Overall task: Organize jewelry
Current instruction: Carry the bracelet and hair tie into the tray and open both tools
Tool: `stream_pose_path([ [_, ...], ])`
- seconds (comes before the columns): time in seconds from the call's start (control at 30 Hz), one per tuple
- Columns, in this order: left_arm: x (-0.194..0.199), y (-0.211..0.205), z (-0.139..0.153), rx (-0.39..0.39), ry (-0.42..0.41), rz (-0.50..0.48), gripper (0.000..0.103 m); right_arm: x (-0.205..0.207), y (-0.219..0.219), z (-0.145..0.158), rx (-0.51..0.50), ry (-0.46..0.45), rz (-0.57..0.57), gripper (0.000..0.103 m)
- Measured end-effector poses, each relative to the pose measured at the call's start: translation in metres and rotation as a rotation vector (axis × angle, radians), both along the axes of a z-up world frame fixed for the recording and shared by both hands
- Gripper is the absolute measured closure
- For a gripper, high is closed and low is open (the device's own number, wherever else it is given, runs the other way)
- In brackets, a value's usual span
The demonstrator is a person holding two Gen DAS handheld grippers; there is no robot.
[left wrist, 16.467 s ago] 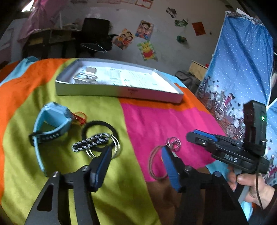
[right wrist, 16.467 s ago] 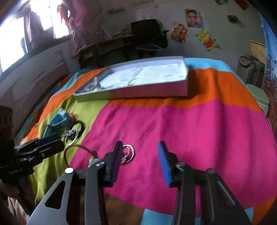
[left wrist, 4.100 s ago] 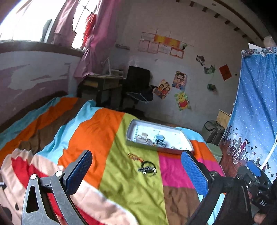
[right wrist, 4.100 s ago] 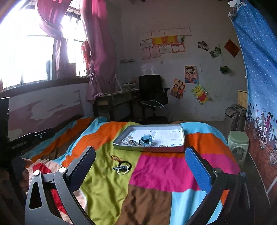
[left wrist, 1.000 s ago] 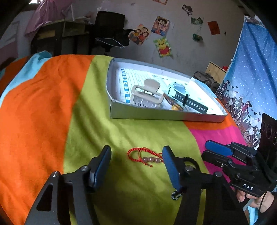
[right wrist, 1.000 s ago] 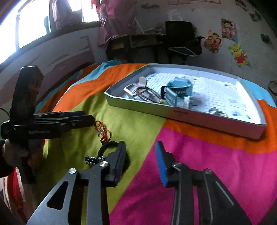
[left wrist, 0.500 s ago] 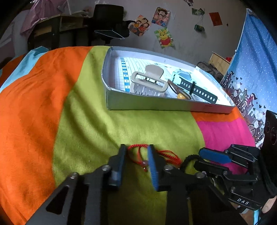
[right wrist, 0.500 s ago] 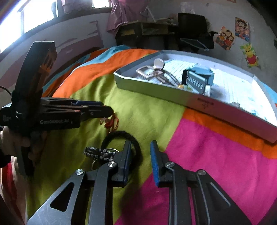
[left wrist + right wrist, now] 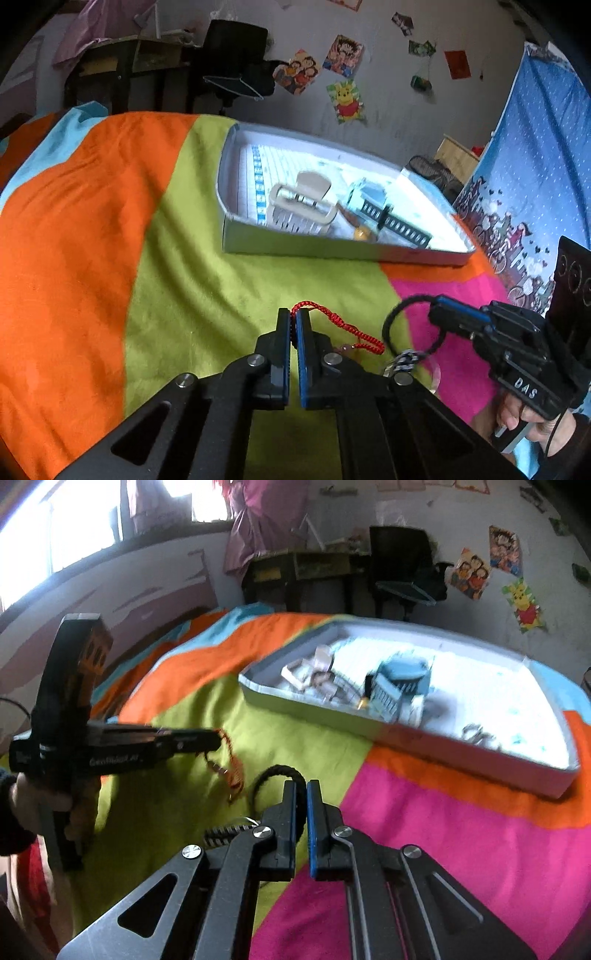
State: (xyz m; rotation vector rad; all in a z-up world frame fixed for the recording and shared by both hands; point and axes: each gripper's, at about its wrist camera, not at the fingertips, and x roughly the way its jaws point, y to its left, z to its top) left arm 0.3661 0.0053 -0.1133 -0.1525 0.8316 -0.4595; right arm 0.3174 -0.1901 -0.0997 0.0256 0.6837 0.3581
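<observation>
Red cord bracelet [image 9: 338, 325]: braided, with beads near one end; one loop pinched between the closed fingers of the left gripper [image 9: 294, 319], the rest trailing right and down toward the green patch of the bedspread [image 9: 207, 288]. In the right wrist view it hangs from the tip of that gripper [image 9: 218, 738].

Black cord ring [image 9: 275, 775]: dark braided loop with a black-and-white striped piece and metal rings attached; clamped in the closed fingers of the right gripper [image 9: 301, 788], arching up and left of the tips. Seen from the left wrist, the loop [image 9: 393, 321] dangles from that gripper above the green and pink patches.

Tray [image 9: 295, 251]: shallow grey box farther back on the bed, lined with printed paper. Contents: beige hair claw [image 9: 301, 206] at the left end; blue watch [image 9: 373, 201] with a dark perforated strap beside it; a small amber piece [image 9: 360, 233] near the front wall; metal rings [image 9: 476, 733] toward the right end.

Hands: one on each gripper handle, the right one [image 9: 517, 417] at the lower right edge.
</observation>
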Motion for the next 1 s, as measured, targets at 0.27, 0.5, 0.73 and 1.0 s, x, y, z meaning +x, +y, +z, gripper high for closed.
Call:
stream_pose_path([
  [0.27, 0.0, -0.02, 0.038, 0.015, -0.074, -0.002, 0.099, -0.006, -0.032, 0.043, 0.021, -0.118, -0.097, 0.098],
  [0.5, 0.028, -0.055, 0.06, -0.005, -0.145, 0.096, 0.099, 0.009, -0.076, 0.054, 0.023, -0.187, -0.318, 0.098],
  [0.73, 0.063, -0.088, 0.048, 0.033, -0.142, 0.183, 0.099, 0.034, -0.112, 0.032, 0.084, -0.198, -0.471, 0.098],
  [1.0, 0.069, -0.099, 0.027, 0.079, -0.125, 0.171, 0.099, 0.053, -0.117, 0.001, 0.093, -0.144, -0.483, 0.098],
])
